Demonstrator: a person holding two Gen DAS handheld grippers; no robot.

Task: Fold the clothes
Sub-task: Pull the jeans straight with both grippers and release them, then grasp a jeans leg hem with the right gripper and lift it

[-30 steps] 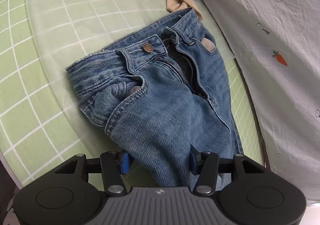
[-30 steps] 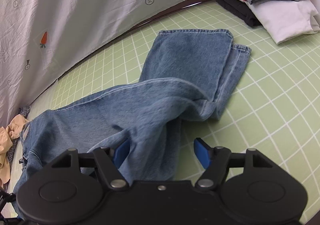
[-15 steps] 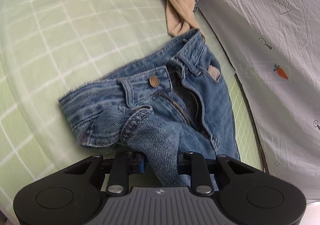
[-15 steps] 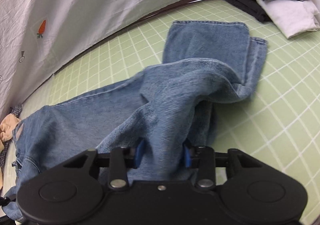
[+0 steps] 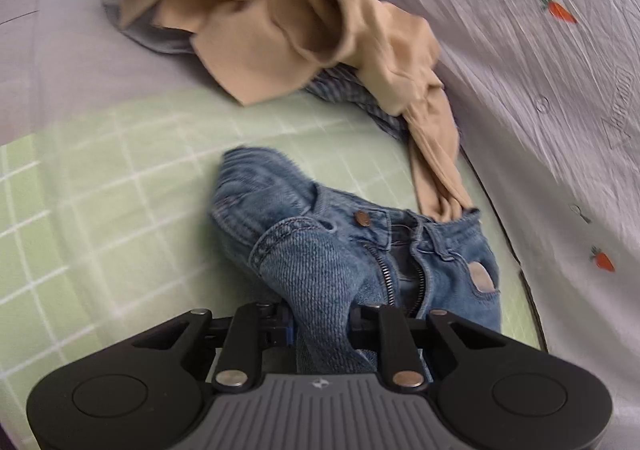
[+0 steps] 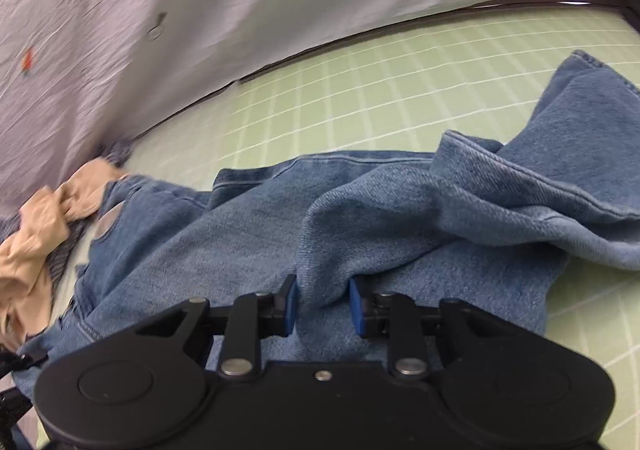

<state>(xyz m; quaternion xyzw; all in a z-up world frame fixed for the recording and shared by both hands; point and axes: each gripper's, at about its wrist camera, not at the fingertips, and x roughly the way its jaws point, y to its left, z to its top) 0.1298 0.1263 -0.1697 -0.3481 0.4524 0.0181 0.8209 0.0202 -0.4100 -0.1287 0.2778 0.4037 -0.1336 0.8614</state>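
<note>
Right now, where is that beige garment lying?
The beige garment lies crumpled at the top of the left wrist view, on a checked blue cloth, its tail touching the jeans waistband beside the carrot-print sheet.

Black hand-held gripper (image 6: 322,304) — blue pads (image 6: 291,304), silver screws, grey ribbed housing — round discs.

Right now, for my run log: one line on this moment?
left gripper: shut on jeans hip | right gripper: shut on leg fold | tan garment touches waistband
</note>
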